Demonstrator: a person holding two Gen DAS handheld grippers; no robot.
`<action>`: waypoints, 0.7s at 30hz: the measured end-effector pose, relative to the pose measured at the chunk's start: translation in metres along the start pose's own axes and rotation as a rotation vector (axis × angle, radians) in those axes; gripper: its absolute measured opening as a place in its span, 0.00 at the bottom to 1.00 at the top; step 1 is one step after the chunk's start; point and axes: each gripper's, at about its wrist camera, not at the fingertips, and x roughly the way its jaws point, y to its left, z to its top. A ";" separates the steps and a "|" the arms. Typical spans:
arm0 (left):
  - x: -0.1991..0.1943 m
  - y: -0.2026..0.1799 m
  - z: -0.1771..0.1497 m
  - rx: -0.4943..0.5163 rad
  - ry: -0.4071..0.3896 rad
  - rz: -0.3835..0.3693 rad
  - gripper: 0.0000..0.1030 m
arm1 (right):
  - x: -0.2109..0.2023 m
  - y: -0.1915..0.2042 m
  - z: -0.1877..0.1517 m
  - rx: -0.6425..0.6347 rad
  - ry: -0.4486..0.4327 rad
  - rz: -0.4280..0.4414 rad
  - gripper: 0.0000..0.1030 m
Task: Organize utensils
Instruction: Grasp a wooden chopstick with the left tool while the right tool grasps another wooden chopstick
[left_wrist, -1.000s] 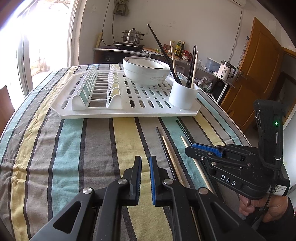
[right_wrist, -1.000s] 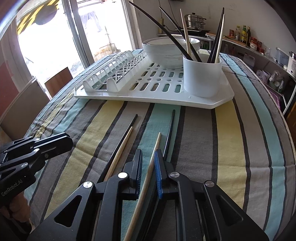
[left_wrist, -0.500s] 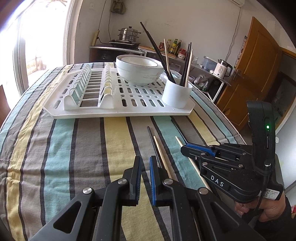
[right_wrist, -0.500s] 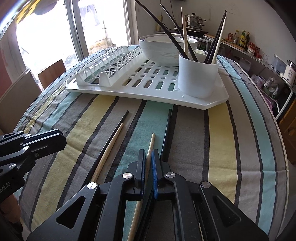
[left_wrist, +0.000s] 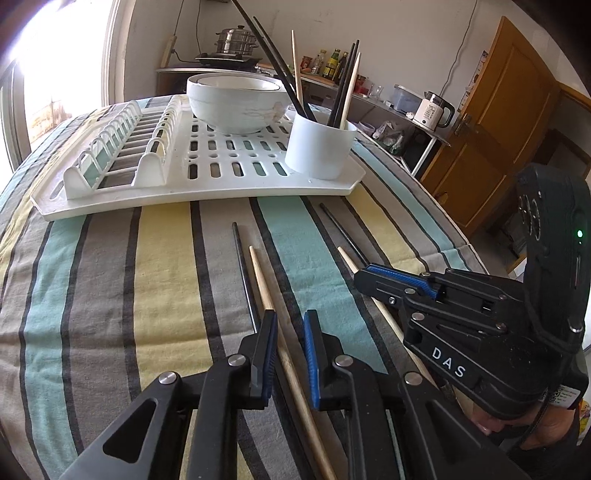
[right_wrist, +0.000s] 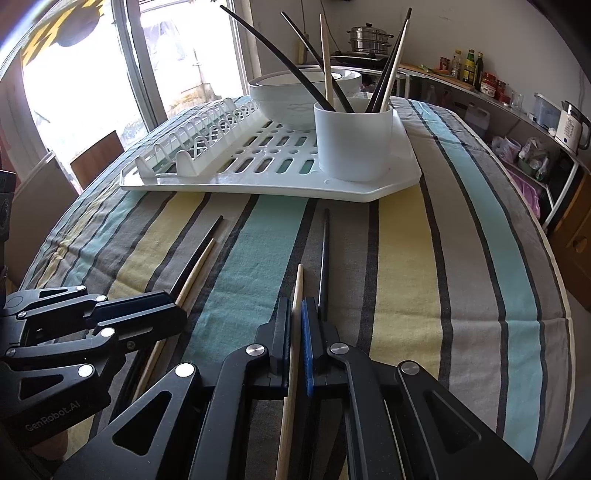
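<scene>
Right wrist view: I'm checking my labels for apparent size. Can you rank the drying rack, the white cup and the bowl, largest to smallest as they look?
1. drying rack, clearly the widest.
2. and 3. white cup and bowl: unsure; the cup is nearer and hides part of the bowl.

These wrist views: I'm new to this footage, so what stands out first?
The white cup bristling with chopsticks, on the white drying rack beside stacked bowls. Nearer, the right gripper is shut on a wooden chopstick on the striped tablecloth, while the left gripper, jaws opening, straddles another wooden chopstick.
</scene>
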 end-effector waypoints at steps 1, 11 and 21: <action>0.002 0.001 0.000 -0.005 0.011 0.011 0.17 | 0.000 -0.001 0.000 0.001 -0.001 0.002 0.05; 0.012 -0.007 0.011 0.039 0.015 0.084 0.19 | -0.001 -0.003 -0.001 0.011 -0.007 0.016 0.05; 0.027 -0.016 0.025 0.110 0.031 0.185 0.14 | 0.005 -0.002 0.007 -0.007 0.023 0.013 0.05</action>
